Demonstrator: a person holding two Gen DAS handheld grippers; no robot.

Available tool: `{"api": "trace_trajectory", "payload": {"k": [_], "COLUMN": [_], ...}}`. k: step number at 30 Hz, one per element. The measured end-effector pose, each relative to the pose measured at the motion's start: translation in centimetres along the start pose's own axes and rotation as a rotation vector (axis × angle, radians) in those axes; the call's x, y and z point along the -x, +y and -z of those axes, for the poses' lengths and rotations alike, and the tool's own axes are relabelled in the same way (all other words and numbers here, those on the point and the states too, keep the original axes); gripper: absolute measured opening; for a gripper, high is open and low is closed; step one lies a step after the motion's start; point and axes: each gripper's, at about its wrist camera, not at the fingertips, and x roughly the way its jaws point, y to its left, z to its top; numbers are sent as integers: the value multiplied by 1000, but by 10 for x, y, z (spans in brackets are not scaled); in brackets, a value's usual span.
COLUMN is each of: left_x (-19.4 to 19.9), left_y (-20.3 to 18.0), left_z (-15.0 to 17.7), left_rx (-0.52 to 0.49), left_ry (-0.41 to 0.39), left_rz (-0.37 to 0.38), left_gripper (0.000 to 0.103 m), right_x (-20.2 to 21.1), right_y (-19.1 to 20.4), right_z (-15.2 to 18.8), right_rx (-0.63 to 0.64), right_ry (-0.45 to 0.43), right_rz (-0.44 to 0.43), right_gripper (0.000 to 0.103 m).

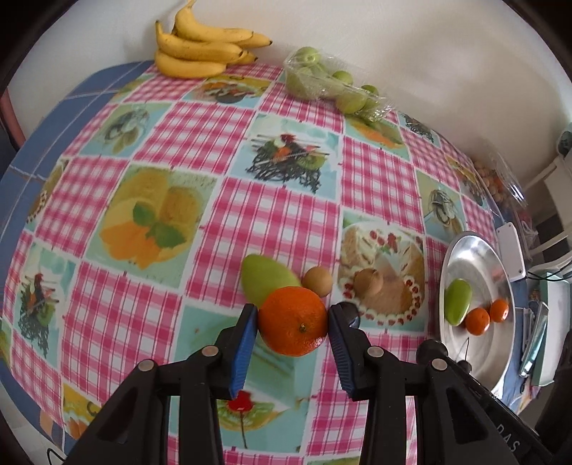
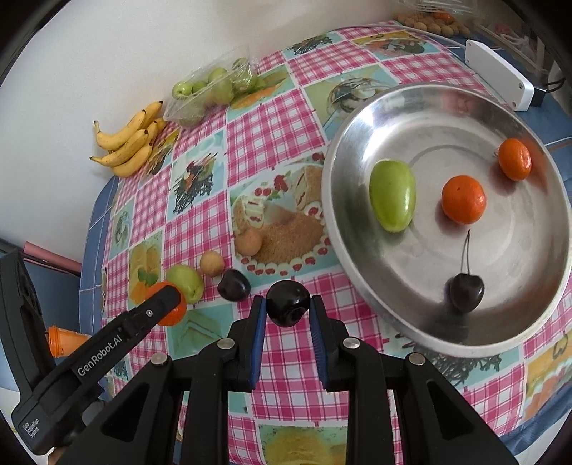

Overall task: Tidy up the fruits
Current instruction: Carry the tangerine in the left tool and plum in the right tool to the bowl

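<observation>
My left gripper (image 1: 292, 314) is shut on an orange tangerine (image 1: 292, 320), held over the checkered tablecloth. Behind it lie a green fruit (image 1: 266, 277) and a small brown fruit (image 1: 318, 280). My right gripper (image 2: 288, 307) is shut on a dark cherry (image 2: 288, 307). To its right, the metal plate (image 2: 357, 257) holds a green fruit (image 2: 392, 195), two tangerines (image 2: 463, 199) (image 2: 514, 159) and a stemmed cherry (image 2: 466, 291). On the cloth lie another dark cherry (image 2: 234, 285), two brown fruits (image 2: 211, 263) (image 2: 249, 241) and a green fruit (image 2: 186, 280).
A banana bunch (image 1: 203, 46) and a plastic bag of green fruits (image 1: 332, 86) lie at the table's far edge by the wall. A white box (image 2: 498, 73) with a cable and a bag of small brown fruits (image 2: 429, 21) lie beyond the plate.
</observation>
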Motion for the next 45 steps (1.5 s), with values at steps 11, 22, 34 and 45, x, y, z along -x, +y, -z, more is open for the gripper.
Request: {"api": "trace_trajectory", "payload": {"k": [11,22,34,45], "left_x": [-2,4,-1,-14], "left_y": [-34,-77,-132,-172], "left_z": [-7,-1,25,43], "left_rx": [-62,-147,-263,-392], "left_ry": [-27,-44,-21,-6], "left_rz": [-23,14,61,43], "left_gripper": [43,43,43,43], "right_x": [19,43,65,64], "right_y": [-14,-55,-120,-138], "right_z": [-20,-28,-26,-23], "right_rx": [-25,-118,-235,-269], "right_ry": [-48,-96,-131,-123], "right_rz": [34,81,160,184], "right_gripper": [25,25,25,26]}}
